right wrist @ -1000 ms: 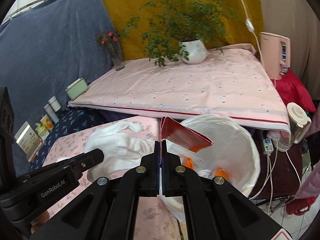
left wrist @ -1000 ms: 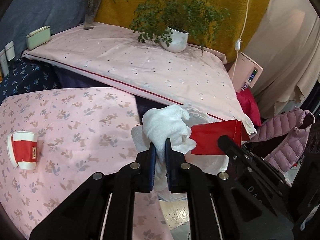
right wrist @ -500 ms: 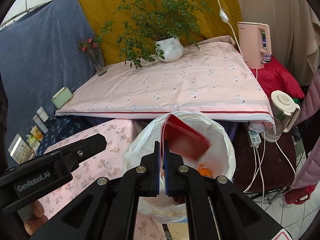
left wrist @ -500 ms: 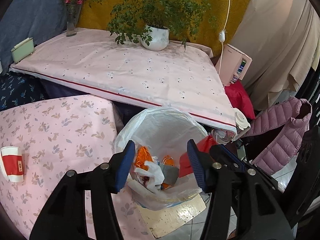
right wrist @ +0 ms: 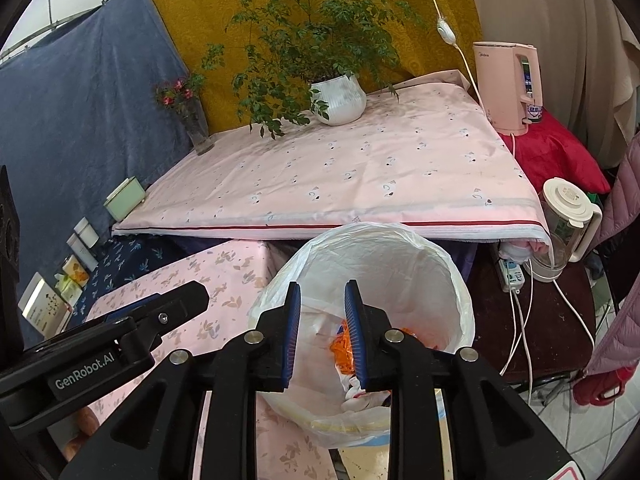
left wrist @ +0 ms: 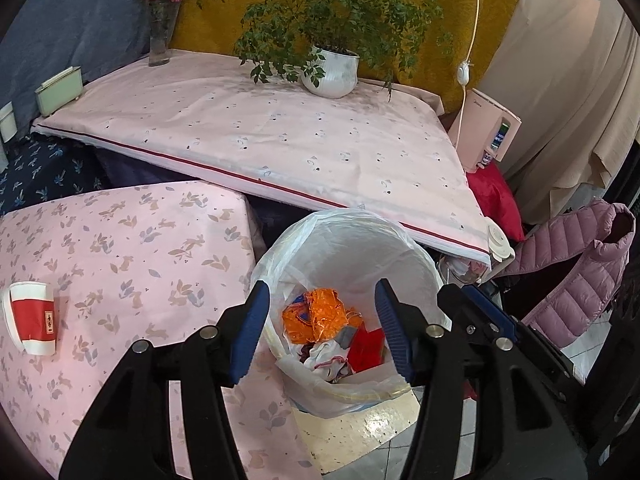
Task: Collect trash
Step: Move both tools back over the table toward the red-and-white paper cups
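Note:
A bin lined with a white plastic bag (left wrist: 360, 236) stands beside the low pink floral table (left wrist: 132, 240); it also shows in the right wrist view (right wrist: 400, 256). Inside lie orange wrappers (left wrist: 320, 314), a white tissue (left wrist: 326, 356) and a red carton (left wrist: 366, 350). My left gripper (left wrist: 326, 332) is open and empty above the bin. My right gripper (right wrist: 320, 336) is open and empty over the bin too. A red and white paper cup (left wrist: 30, 322) lies on its side on the low table at the left.
A higher table with a pink cloth (left wrist: 280, 136) holds a potted plant (left wrist: 332, 68), a flower vase (left wrist: 160, 36) and a green box (left wrist: 58, 90). A pink appliance (right wrist: 508, 88), a kettle (right wrist: 560, 224), cables (right wrist: 520, 320) and a pink jacket (left wrist: 580, 276) crowd the right.
My left gripper opened and dropped the white tissue into the bin. My right gripper opened and let the red carton fall in. Both moved over the bin.

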`<state>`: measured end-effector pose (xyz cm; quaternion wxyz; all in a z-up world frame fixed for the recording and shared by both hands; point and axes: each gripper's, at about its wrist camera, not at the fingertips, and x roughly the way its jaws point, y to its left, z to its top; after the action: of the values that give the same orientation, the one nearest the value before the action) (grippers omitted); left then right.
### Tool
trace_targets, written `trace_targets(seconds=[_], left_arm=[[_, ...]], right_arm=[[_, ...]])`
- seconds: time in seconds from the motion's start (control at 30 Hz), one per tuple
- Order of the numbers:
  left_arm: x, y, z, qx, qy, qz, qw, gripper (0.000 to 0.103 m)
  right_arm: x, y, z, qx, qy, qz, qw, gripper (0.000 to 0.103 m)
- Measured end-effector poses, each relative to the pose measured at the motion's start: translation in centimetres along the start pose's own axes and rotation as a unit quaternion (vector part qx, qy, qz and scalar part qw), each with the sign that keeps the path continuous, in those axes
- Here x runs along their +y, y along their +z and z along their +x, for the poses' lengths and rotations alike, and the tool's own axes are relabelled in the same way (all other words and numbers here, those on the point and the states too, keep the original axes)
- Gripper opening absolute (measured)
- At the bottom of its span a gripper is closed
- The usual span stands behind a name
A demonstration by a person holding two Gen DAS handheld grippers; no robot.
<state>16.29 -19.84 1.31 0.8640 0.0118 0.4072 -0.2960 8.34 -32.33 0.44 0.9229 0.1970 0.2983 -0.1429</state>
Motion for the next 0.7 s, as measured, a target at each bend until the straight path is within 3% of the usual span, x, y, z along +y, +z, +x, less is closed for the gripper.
trace_targets(seconds=[0.43,0.53,0.7], left_arm=[[2.8,-0.4,-1.6,-0.009,0.018,-0.027,0.9994,0.052],[4.0,-0.6,-2.2,-0.014,0.024,-0.037,0.9989,0.058],[6.3,-1.0,-3.1,-0.021,0.037,-0.056,0.9975,0.061]], right_arm=[[2.9,-0.2,-0.7,-0.003,0.012,-0.019,1.000,0.033],[3.8,-0.3,-0.9,-0.005,0.015,-0.026,1.000,0.040],[5.7,-0.7,-1.0,-0.002,0.024,-0.039,0.999,0.040]])
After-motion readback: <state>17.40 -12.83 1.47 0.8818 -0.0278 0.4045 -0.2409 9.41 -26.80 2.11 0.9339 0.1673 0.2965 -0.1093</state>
